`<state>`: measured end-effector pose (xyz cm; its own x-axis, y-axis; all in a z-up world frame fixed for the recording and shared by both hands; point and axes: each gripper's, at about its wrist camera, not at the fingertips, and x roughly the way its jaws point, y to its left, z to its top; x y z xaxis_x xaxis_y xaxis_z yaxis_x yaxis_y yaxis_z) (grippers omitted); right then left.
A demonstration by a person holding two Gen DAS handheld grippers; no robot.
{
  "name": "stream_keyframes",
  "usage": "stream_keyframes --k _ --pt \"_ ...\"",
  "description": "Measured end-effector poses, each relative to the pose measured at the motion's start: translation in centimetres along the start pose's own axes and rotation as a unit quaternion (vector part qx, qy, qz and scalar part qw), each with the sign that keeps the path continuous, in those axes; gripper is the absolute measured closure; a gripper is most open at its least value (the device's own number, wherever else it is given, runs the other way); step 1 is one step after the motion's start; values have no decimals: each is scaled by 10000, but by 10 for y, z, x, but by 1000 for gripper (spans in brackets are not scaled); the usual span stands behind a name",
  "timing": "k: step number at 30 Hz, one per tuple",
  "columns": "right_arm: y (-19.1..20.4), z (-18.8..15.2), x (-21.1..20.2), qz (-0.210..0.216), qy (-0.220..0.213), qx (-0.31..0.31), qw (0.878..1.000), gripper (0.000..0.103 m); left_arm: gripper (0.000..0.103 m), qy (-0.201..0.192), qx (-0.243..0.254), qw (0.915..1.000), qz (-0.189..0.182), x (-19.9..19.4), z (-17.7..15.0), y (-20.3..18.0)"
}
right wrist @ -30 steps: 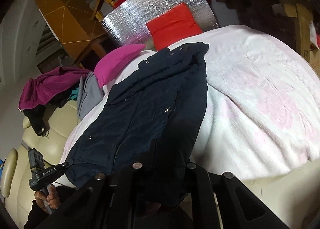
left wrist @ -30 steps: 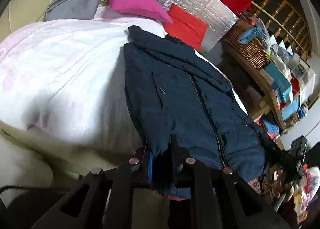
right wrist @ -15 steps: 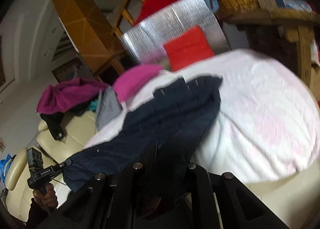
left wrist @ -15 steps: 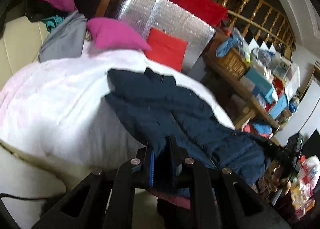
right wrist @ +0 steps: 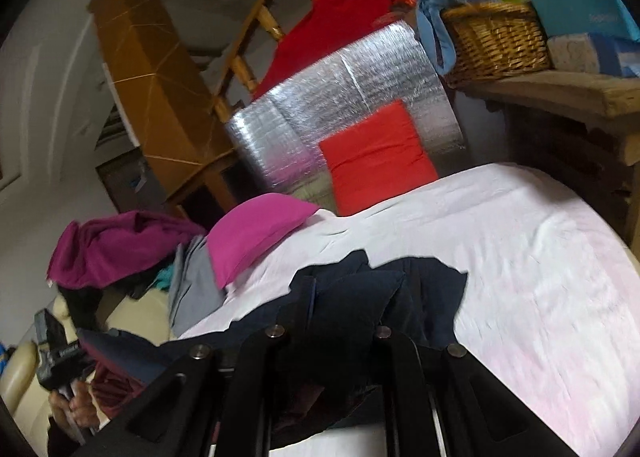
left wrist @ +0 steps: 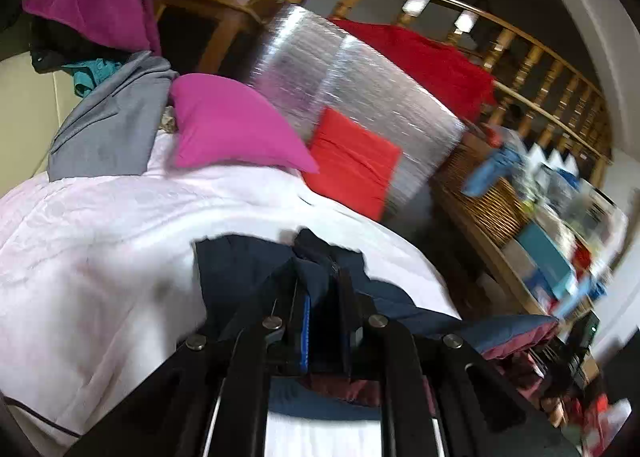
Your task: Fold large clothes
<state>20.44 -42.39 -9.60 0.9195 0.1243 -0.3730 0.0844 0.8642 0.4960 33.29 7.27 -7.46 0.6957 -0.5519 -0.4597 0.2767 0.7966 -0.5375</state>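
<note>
A navy padded jacket (left wrist: 240, 265) with a dark red lining lies partly on the pale pink bedspread (left wrist: 100, 225). Its lower hem is lifted off the bed and stretched between both grippers. My left gripper (left wrist: 320, 277) is shut on a fold of the hem. In the right wrist view, the right gripper (right wrist: 352, 289) is shut on the other end of the jacket (right wrist: 432, 281), with dark cloth bunched between its fingers. The left gripper (right wrist: 60, 353) shows at the lower left in a person's hand.
A magenta pillow (left wrist: 232, 129), a red cushion (left wrist: 352, 161) and a silver foil board (left wrist: 360, 89) stand at the head of the bed. Grey and purple clothes (left wrist: 108, 117) pile at the left. A wooden shelf with a wicker basket (right wrist: 500, 37) stands at the right.
Both grippers have risen and pulled back, lifting the jacket's hem off the bed. The jacket, flat before, now hangs bunched between them with its lining showing.
</note>
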Motion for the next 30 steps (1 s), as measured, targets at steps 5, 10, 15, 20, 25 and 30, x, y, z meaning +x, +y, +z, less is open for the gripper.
stream_keyframes --k 5,10,15,20,25,30 --pt "-20 25 90 -417 76 215 9989 90 91 -42 -689 9974 226 85 12 38" --pt "-47 27 179 -831 395 364 9951 91 92 189 -1180 9910 606 175 12 71" --pt "-68 24 250 -1153 635 375 9906 91 92 228 -1138 9900 799 231 16 84" --pt "-93 21 296 -1288 692 829 9858 91 88 309 -887 9911 947 268 26 88" --pt "-139 13 327 -913 1144 2090 9669 79 73 380 -1090 9906 730 269 31 91" --pt "-159 13 306 -169 974 2938 9507 20 6 -683 -1486 9846 619 217 40 95"
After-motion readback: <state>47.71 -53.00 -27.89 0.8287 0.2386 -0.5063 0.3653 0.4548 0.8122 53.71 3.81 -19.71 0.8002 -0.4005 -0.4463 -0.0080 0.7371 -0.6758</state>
